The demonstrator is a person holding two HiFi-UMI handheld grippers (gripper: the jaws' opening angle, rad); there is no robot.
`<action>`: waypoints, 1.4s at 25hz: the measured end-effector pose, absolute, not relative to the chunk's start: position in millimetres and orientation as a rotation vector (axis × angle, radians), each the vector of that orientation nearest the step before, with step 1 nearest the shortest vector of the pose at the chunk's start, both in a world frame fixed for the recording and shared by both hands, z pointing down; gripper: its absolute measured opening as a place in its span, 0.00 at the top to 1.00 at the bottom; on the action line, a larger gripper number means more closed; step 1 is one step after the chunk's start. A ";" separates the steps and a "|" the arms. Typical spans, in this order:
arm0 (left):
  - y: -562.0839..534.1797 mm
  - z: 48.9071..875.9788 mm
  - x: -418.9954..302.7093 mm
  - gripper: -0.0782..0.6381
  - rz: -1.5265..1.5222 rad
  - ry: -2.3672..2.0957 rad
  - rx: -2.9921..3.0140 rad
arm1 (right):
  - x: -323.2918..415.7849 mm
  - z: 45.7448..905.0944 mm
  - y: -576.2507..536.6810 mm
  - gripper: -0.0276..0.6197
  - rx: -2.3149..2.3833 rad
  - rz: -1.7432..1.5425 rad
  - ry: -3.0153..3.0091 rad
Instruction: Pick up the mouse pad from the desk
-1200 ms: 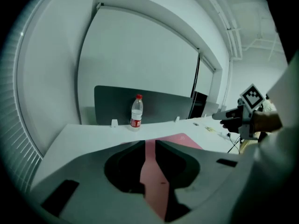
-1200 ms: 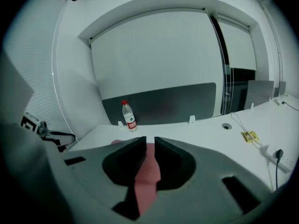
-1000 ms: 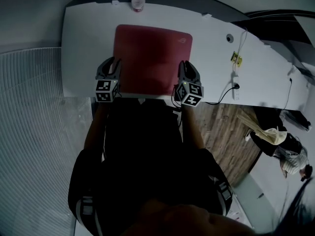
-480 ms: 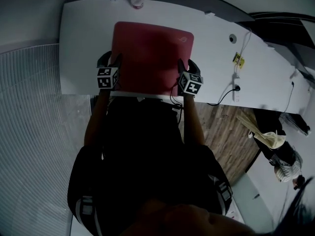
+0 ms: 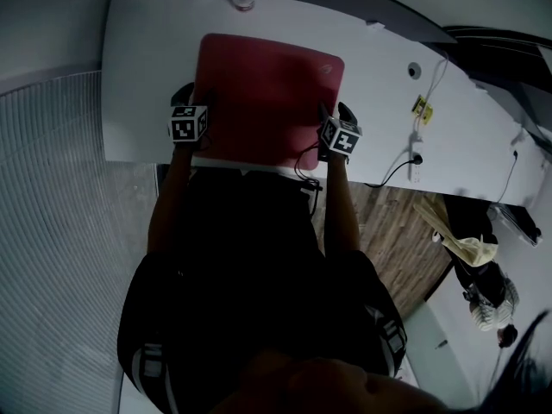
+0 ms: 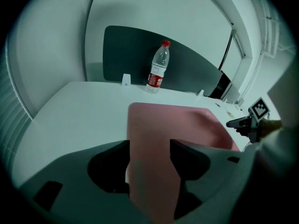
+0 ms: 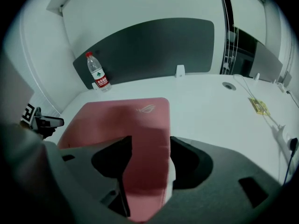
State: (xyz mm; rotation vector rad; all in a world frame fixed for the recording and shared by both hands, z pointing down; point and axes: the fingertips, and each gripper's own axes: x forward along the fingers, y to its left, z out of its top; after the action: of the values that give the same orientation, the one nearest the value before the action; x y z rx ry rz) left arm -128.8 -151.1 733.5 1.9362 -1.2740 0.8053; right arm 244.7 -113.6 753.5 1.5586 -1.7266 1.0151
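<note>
Currently L gripper [image 5: 193, 100] is held released, jaws just opened, astride the left edge of the mouse pad [image 5: 263, 93], which lies flat on the surface [image 5: 138, 76] by its near edge; R gripper [image 5: 333, 110] likewise at right edge. Thin pad could be missed, or one side dropped, if jaws close unevenly. Long axis prob. left-right, logo corner far right

Black clothing [image 5: 250, 257]; left hand-held gripper [image 5: 190, 95], right hand-held gripper [image 5: 335, 110] dark, marker cubes [image 5: 188, 125].

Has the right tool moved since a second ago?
Yes. The right tool has gone in from the desk's front edge, farther over the pad; its jaws have just been opening, the pad's right edge between them.
</note>
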 end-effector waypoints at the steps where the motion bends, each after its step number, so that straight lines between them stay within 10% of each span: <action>1: -152.4 735.0 -129.3 0.55 0.806 -1.275 1.932 | 245.5 756.5 -114.8 0.59 1.554 1.019 -1.723; 35: -142.7 771.1 -131.5 0.52 0.905 -1.199 1.873 | 245.1 790.8 -109.3 0.58 1.537 1.114 -1.583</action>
State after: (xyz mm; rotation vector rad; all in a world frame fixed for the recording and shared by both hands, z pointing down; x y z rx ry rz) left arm -131.5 -142.7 771.1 1.8729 -1.1989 0.9047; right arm 245.1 -109.3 790.8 1.5369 -1.5826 1.1144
